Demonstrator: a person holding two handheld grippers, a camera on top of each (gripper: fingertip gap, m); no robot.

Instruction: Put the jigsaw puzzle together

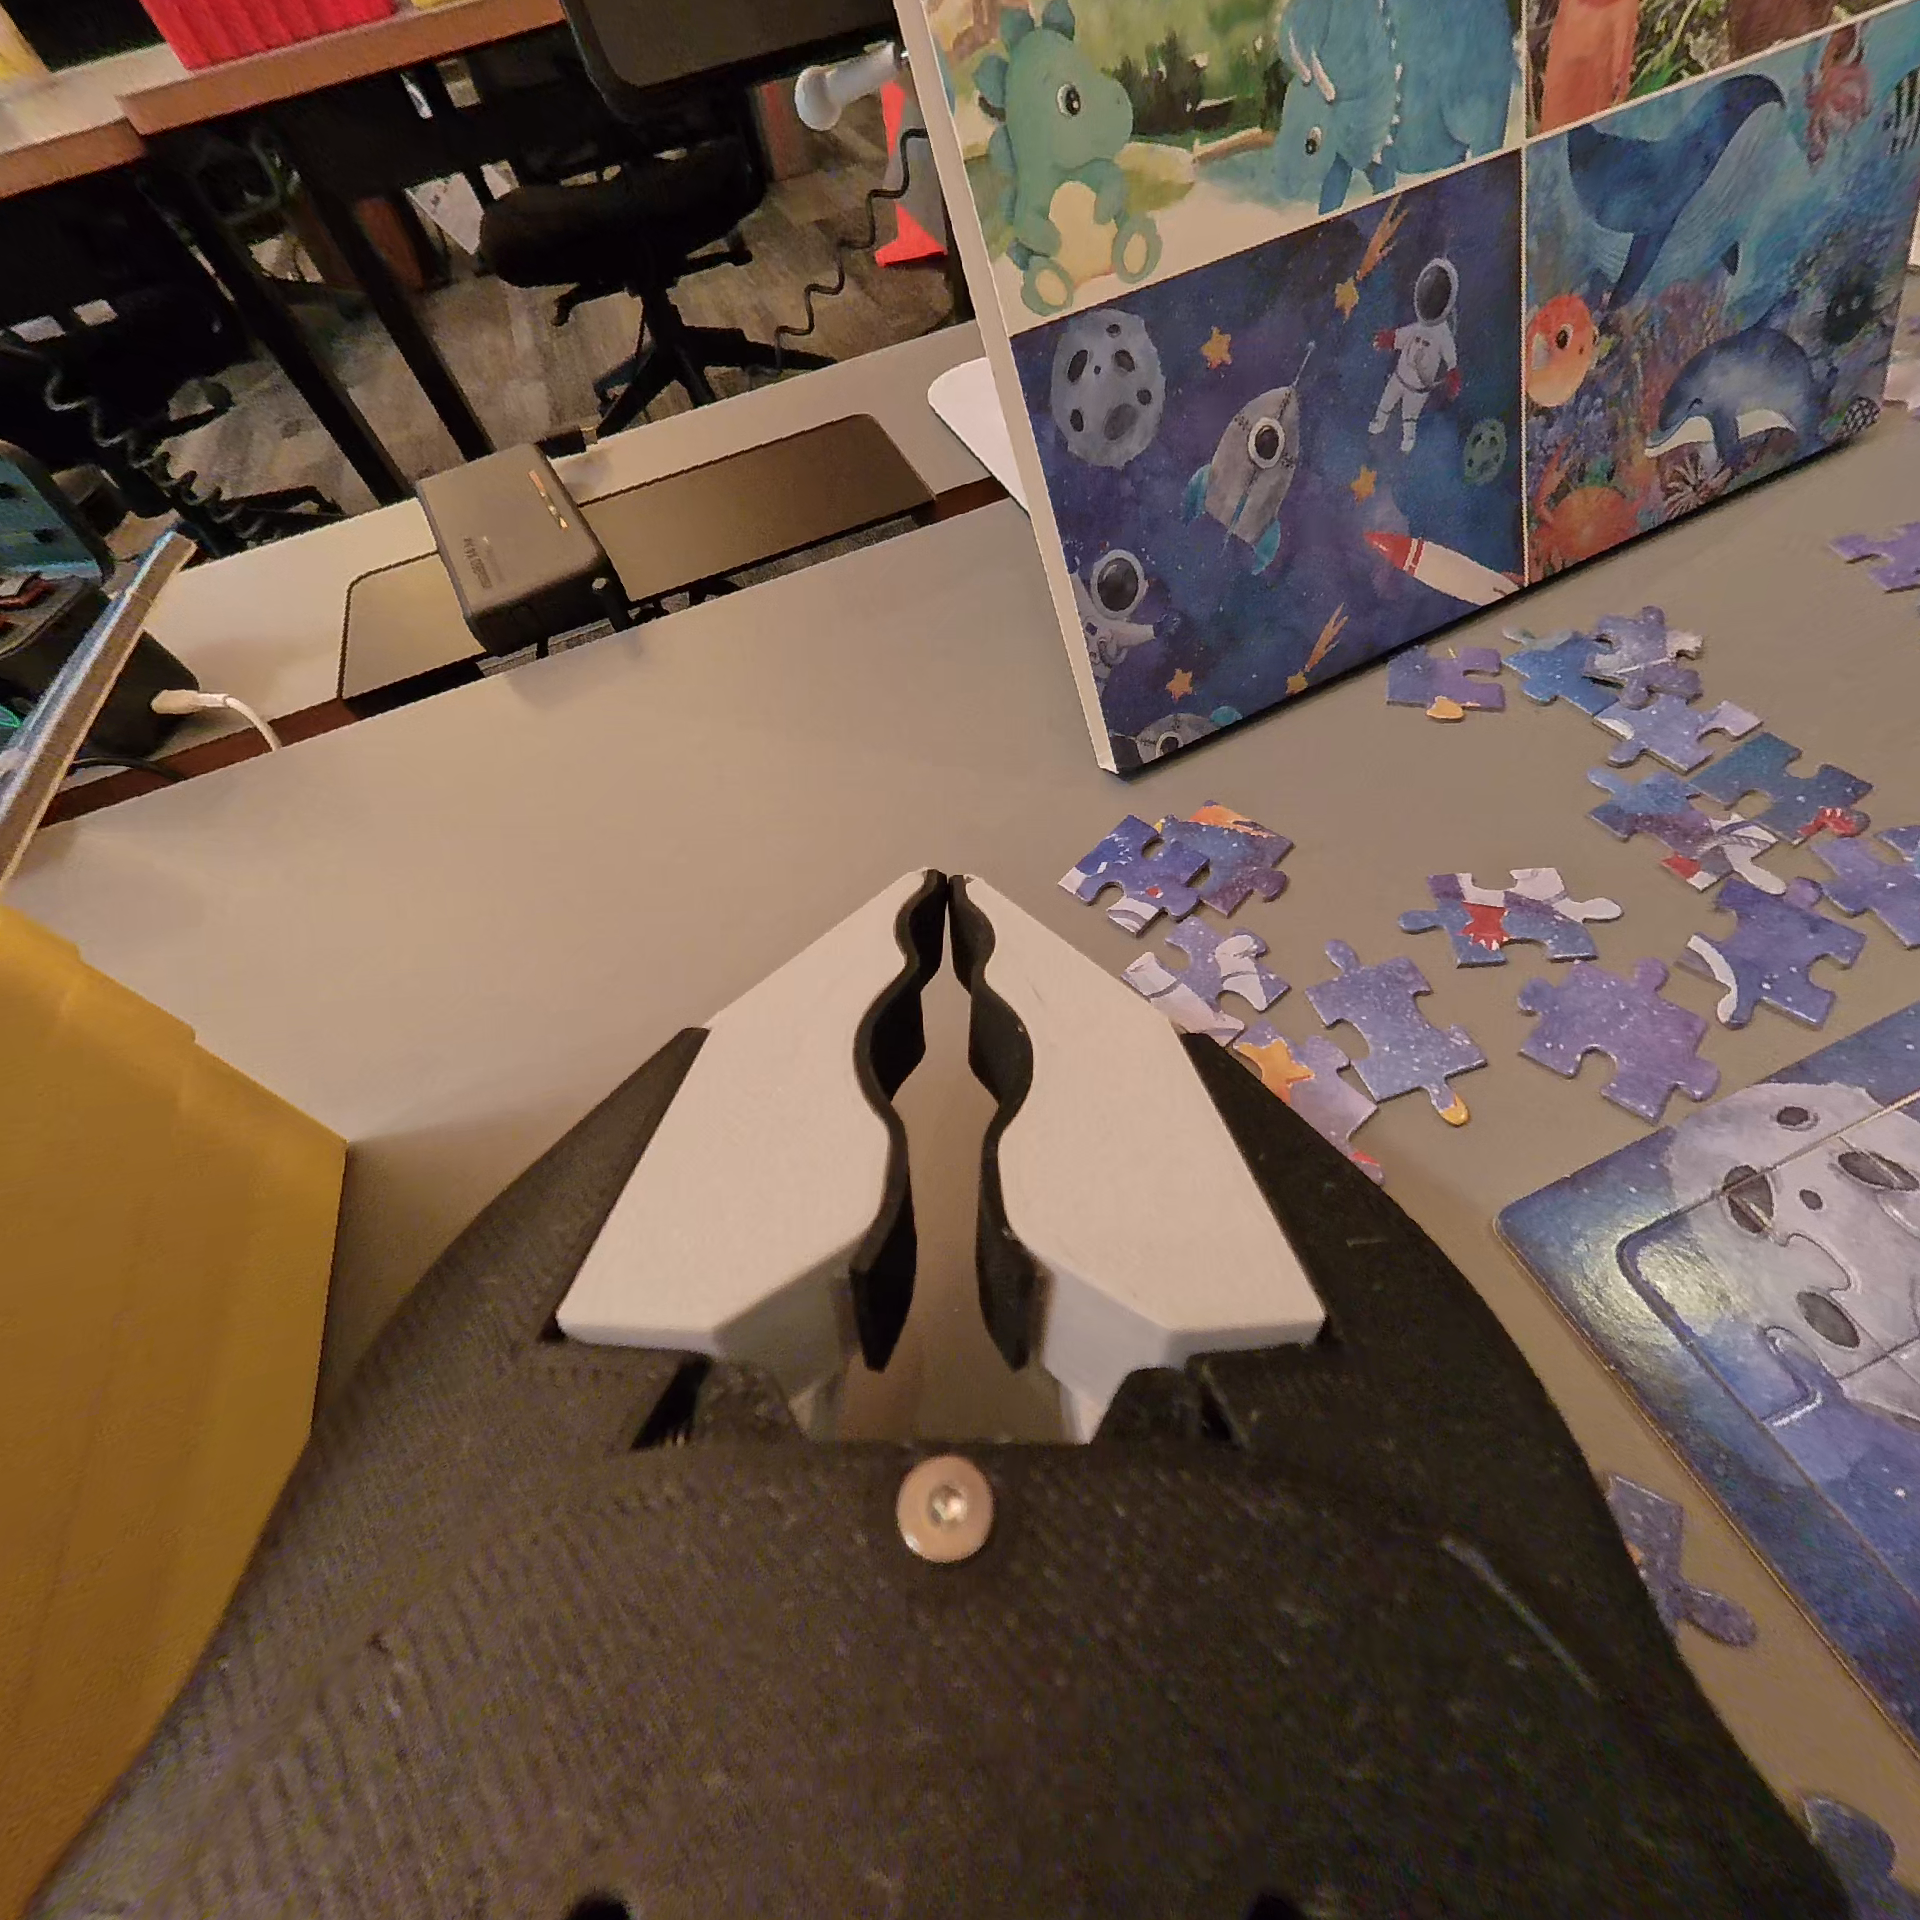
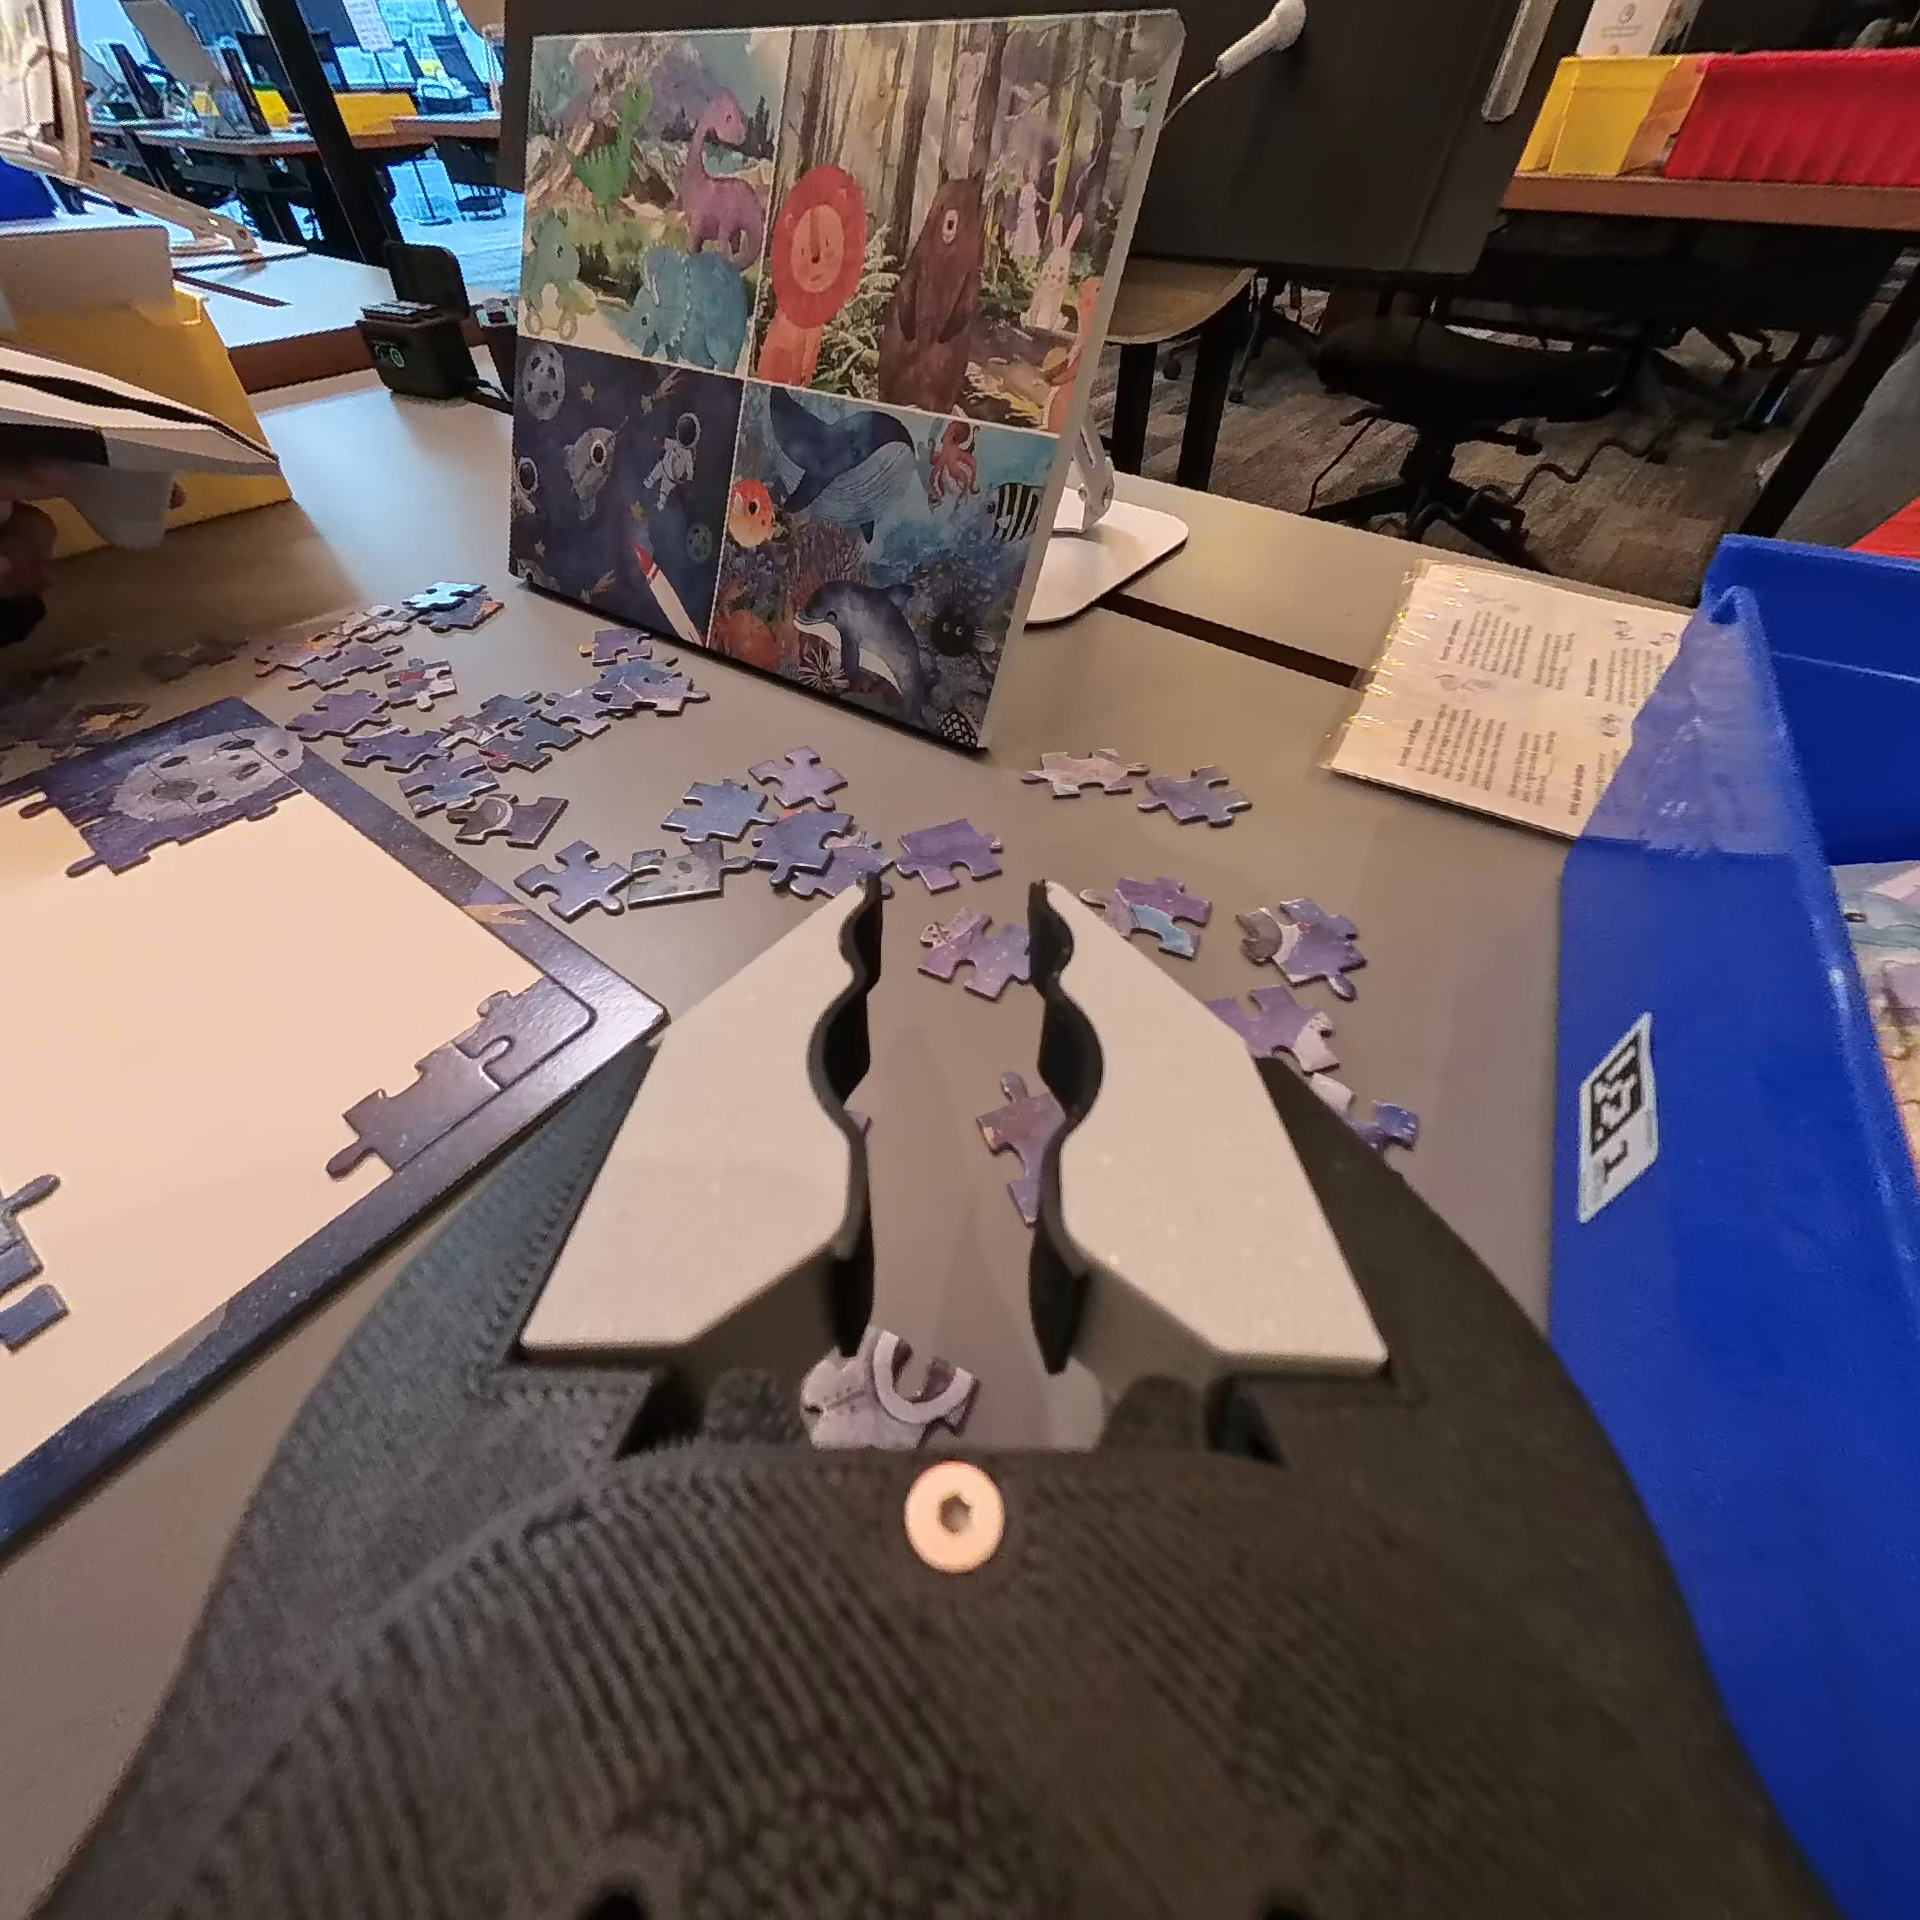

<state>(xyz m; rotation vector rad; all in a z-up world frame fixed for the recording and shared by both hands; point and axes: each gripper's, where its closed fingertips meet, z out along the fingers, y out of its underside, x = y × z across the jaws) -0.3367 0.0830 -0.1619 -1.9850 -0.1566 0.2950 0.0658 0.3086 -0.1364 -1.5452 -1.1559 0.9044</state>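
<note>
Starting at the left, the left gripper (image 1: 948, 883) hangs over a bare stretch of the grey table (image 1: 623, 810) with its fingertips pressed together and nothing between them; a yellow sheet (image 1: 125, 1195) lies just to its left, and the nearest loose pieces, a joined pair (image 1: 1174, 862), lie just to the right of its tips. Farther right of that gripper sits the corner of the puzzle board (image 1: 1558, 1236), and ahead of it to the right stands the upright picture panel (image 1: 1299, 468). The right gripper (image 2: 954, 894) has its fingers apart and grips nothing: a purple puzzle piece (image 2: 971, 956) lies flat on the table just past the gap, nearer the right fingertip (image 2: 1049, 914), with no pad pressing on it. To this gripper's left lies the puzzle board (image 2: 208, 987), mostly unfilled, with a scatter of pieces (image 2: 727, 821) ahead to the left; a blue bin (image 2: 1714, 1039) stands to its right. A flat, thin piece probably gives the pads little to bite, so a clean grip likely calls for centring the gap on the piece, tilting the tips down to one edge and closing slowly so it does not skid.
</note>
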